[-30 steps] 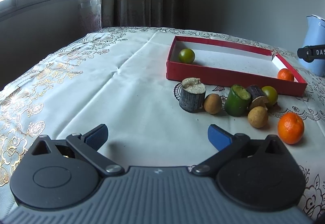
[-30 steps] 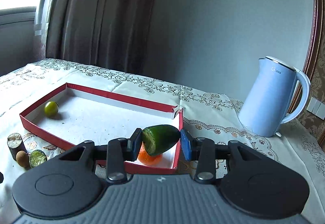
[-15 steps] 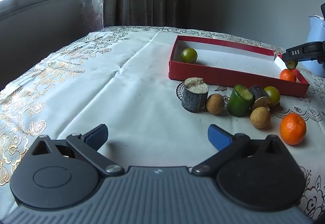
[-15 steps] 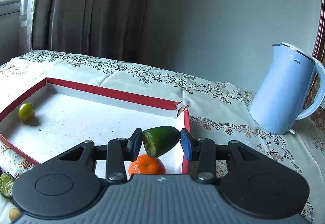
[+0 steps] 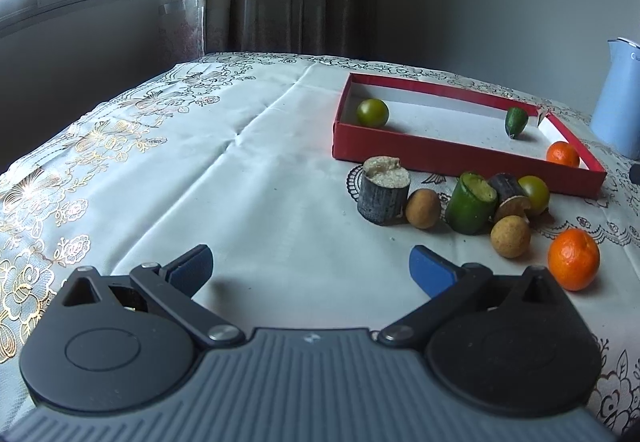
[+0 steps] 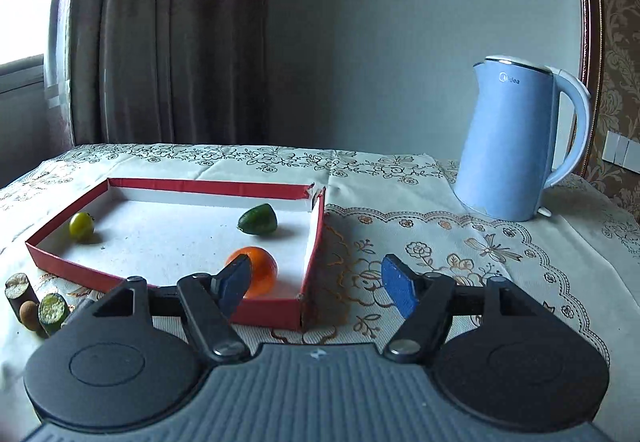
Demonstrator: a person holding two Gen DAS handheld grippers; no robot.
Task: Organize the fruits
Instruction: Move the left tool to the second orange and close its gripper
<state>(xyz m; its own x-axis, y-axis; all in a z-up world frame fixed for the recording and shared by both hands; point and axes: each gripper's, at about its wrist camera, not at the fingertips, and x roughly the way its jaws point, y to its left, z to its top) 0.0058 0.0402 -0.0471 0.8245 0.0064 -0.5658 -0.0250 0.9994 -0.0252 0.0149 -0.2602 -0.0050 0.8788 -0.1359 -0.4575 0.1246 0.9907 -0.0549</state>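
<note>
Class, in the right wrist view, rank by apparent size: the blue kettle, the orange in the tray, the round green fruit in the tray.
1. blue kettle
2. orange, though nearer the camera
3. round green fruit

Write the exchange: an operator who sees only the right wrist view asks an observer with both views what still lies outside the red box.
Operator: Any orange outside the box?
Observer: Yes, one orange sits on the cloth, near the left tool.
Operator: Is that tool holding anything?
Observer: No, it is open and empty.
Operator: More round fruit out there?
Observer: A yellow-green fruit lies close by the box's near wall.
</note>
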